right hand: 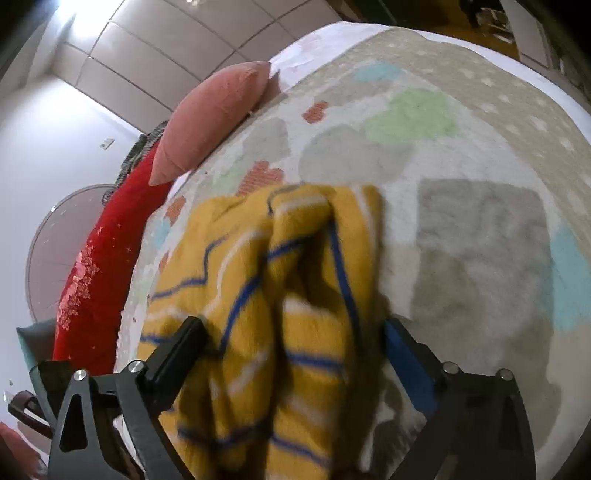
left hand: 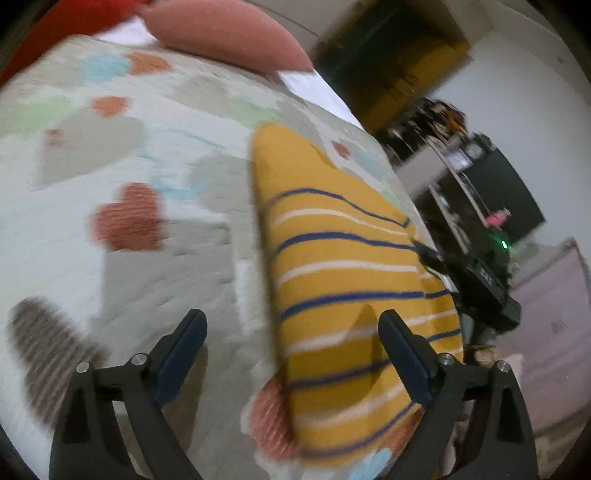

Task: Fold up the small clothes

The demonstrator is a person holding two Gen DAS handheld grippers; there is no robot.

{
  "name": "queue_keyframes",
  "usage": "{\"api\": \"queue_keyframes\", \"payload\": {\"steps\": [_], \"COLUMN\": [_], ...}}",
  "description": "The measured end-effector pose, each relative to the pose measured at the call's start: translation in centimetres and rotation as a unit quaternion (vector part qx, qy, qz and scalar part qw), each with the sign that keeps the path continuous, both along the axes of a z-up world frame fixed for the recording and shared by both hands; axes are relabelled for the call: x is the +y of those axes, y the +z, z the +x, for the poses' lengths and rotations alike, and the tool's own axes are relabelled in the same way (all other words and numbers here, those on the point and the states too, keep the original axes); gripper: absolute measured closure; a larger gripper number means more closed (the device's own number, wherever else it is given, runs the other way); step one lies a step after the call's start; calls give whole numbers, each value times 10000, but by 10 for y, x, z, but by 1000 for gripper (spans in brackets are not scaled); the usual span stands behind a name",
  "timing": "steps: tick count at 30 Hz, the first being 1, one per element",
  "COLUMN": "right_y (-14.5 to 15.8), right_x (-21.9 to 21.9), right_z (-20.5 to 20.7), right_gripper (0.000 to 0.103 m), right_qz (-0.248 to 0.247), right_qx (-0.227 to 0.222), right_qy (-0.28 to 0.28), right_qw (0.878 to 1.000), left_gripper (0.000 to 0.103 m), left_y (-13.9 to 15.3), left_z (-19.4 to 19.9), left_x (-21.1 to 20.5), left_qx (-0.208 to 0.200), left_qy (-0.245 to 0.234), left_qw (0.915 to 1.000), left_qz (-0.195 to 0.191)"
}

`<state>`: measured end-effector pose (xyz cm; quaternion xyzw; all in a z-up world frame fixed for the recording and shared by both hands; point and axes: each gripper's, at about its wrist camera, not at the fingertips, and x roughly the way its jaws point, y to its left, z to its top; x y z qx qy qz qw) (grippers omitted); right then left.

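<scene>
A small yellow garment (left hand: 343,273) with blue and white stripes lies on a bed blanket (left hand: 129,155) patterned with hearts. In the left wrist view my left gripper (left hand: 291,328) is open over the garment's near left edge, with nothing between its jaws. The right gripper (left hand: 476,277) shows there as a black shape at the garment's right edge. In the right wrist view the garment (right hand: 280,295) is bunched and raised between the wide-open jaws of my right gripper (right hand: 295,332); whether the fingers touch it is unclear. Both views are blurred.
A pink pillow (left hand: 229,33) lies at the head of the bed, also in the right wrist view (right hand: 214,114). A red cover (right hand: 99,266) hangs along the bed's side. Dark shelves and furniture (left hand: 480,173) stand beyond the bed's right edge.
</scene>
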<state>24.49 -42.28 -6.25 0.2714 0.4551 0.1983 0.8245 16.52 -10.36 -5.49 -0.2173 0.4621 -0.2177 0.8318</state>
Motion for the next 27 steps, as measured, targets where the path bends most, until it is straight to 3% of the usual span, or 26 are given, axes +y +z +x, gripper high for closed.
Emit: {"api": "queue_keyframes", "payload": {"steps": [2, 4, 5, 6, 7, 9, 12, 16, 18, 20, 21, 23, 24, 27], "right_y": [-2, -4, -4, -5, -6, -3, 11, 29, 25, 11, 3, 1, 8, 38], "right_x": [11, 24, 27, 30, 32, 37, 46, 48, 52, 52, 49, 35, 27, 14], "right_z": [13, 25, 28, 32, 34, 34, 32, 33, 39, 45, 46, 38, 29, 1], "right_gripper": [2, 5, 16, 27, 32, 44, 50, 50, 37, 29, 29, 27, 27, 27], "right_qz": [-36, -142, -122, -24, 167, 407, 527, 914, 596, -56, -230, 103, 42, -523], "right_qx": [-36, -36, -42, -20, 39, 36, -173, -546, -514, -244, -129, -134, -188, -602], "right_qy": [172, 316, 369, 432, 485, 570, 676, 710, 580, 274, 174, 9, -190, -635], "right_qw": [9998, 9994, 9992, 9991, 9987, 9975, 9962, 9918, 9952, 9993, 9995, 9999, 9996, 9948], "left_gripper": [8, 6, 8, 14, 33, 38, 41, 39, 30, 28, 28, 27, 27, 22], "left_y": [-15, -21, -20, -18, -16, -7, 13, 30, 25, 17, 15, 20, 25, 40], "left_z": [20, 29, 31, 32, 33, 31, 26, 25, 26, 21, 14, -1, -11, -44], "left_x": [-14, -20, -21, -22, -21, -18, -13, -9, -10, -11, -8, -3, -1, 6], "left_qx": [284, 347, 312, 316, 349, 317, 100, -178, -150, -105, -131, -240, -341, -708], "left_qy": [-306, -295, -289, -323, -385, -339, -251, -29, 110, 231, 223, 246, 278, 439], "left_qw": [9990, 9986, 9987, 9983, 9973, 9977, 9989, 9998, 9988, 9963, 9966, 9969, 9962, 9928], "left_qz": [-186, -253, -287, -372, -515, -489, -395, 11, 450, 820, 781, 713, 746, 866]}}
